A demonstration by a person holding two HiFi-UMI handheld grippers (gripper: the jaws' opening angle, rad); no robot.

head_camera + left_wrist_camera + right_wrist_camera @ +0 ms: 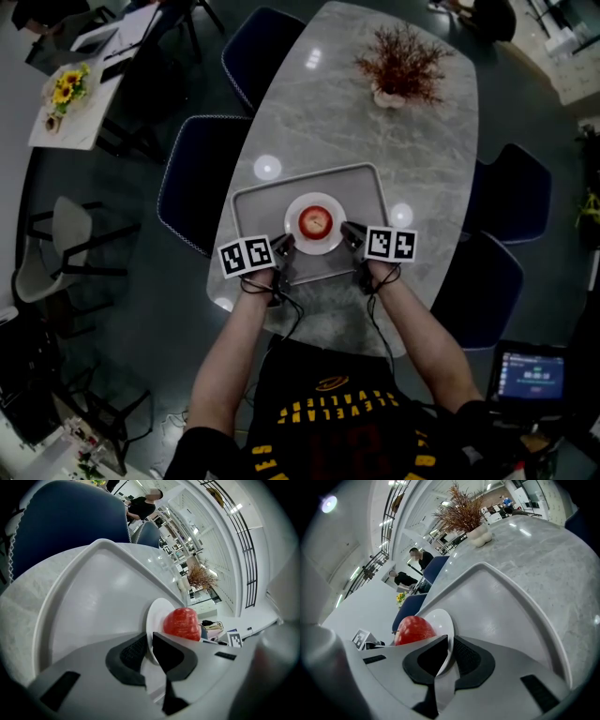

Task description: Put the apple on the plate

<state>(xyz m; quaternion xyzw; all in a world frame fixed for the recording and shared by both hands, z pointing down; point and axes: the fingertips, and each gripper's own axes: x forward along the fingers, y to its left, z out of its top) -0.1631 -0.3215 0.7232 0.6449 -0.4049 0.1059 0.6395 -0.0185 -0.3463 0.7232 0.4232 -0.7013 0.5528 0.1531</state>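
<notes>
The left claw [150,648] is closed on the near-left rim of the white plate [157,616], the thin edge caught between its two dark pads. The right claw [447,653] grips the opposite rim the same way, its pads drawn in to a narrow gap with the china pinched between them. Neither claw touches the fruit.

The red apple [315,221] sits in the middle of the plate, upright as far as the head view shows, clear of both sets of pads and near neither rim. The plate itself lies inside the grey tray [258,202], toward its near side; whether it rests flat on the tray or is raised a little in the two grips cannot be told from these views.

The tray lies on the pale marble surface [412,141], with a potted arrangement of dried reddish branches [403,66] well apart at the far end and dark blue chairs [192,178] drawn up along the sides.

Judged from how things lie, the task as worded looks done: the apple is on the plate. What appears left is only to settle the plate, if it is lifted at all, and to let go of both rims without tipping it, since a round fruit on a shallow dish could roll if one side drops first.
</notes>
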